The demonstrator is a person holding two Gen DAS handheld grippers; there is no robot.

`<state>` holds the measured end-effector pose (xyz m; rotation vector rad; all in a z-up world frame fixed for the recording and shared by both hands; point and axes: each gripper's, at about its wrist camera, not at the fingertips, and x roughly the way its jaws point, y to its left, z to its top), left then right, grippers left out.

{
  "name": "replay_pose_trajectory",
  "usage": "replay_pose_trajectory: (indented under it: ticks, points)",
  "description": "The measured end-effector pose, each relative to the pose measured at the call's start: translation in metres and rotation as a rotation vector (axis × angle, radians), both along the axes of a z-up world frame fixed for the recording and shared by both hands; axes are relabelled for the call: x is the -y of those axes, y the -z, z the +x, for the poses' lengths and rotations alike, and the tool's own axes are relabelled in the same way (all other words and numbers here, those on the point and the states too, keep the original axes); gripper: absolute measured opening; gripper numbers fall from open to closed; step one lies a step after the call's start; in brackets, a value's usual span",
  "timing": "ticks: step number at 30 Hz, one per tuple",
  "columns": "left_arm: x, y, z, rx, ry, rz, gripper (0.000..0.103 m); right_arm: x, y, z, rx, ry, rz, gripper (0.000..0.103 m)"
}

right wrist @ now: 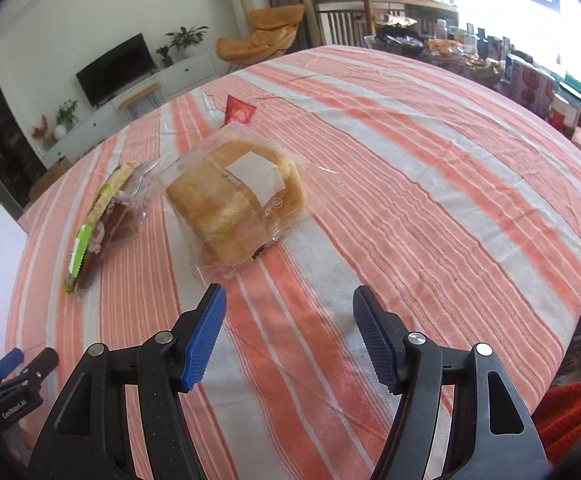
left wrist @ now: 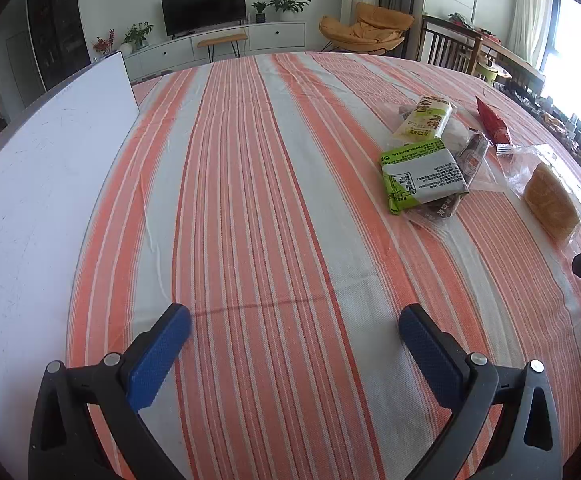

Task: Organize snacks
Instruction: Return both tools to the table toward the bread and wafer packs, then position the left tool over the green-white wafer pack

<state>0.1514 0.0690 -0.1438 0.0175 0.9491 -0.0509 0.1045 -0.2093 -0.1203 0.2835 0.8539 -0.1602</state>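
The bread loaf [right wrist: 236,204] in clear wrap lies on the tabletop [right wrist: 430,200] directly ahead of the right claw [right wrist: 288,334], long axis running ahead-left; the left claw [left wrist: 294,344] is farther off. Both claws are released wide, holding and touching nothing

tablecloth [left wrist: 274,184]: orange, white and grey stripes
bread [right wrist: 234,204]: golden
green packet [left wrist: 422,174]: green and white
red packet [left wrist: 490,120]: red
pads [left wrist: 158,360]: blue

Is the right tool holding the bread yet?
No. The right tool is open with only cloth between its fingers, and the bread lies ahead of it untouched.
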Motion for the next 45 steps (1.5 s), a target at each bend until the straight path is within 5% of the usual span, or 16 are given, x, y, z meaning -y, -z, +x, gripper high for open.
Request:
replay_pose_trajectory:
  ticks: [14,19,24,25,27,30,38,42,45]
  points:
    - [-0.001,-0.001,0.002,-0.008,-0.006,-0.006,0.103,-0.028,0.010,0.008,-0.053,-0.069,-0.163,0.088]
    - [-0.003,-0.021,0.029,-0.052,0.013,-0.301,0.103,-0.028,0.009,0.008,-0.054,-0.070,-0.163,0.088]
    - [0.037,-0.036,0.080,-0.040,0.040,-0.277,0.101,-0.028,0.009,0.008,-0.054,-0.070,-0.163,0.089]
    - [0.046,-0.032,0.090,-0.059,0.043,-0.256,0.098,-0.028,0.009,0.008,-0.054,-0.070,-0.163,0.089]
    - [0.055,-0.020,0.102,-0.101,0.040,-0.245,0.069,-0.028,0.009,0.008,-0.054,-0.070,-0.163,0.089]
    - [0.047,-0.020,0.095,-0.067,0.014,-0.288,0.051,-0.028,0.009,0.008,-0.053,-0.072,-0.162,0.089]
    - [0.017,-0.022,0.033,-0.101,0.104,-0.057,0.054,-0.028,0.009,0.009,-0.052,-0.073,-0.162,0.089]
    - [0.005,-0.016,0.014,-0.086,0.117,-0.048,0.093,-0.028,0.009,0.009,-0.053,-0.073,-0.162,0.090]
    - [0.003,-0.005,0.014,-0.076,0.095,-0.027,0.095,-0.028,0.009,0.009,-0.053,-0.074,-0.162,0.090]
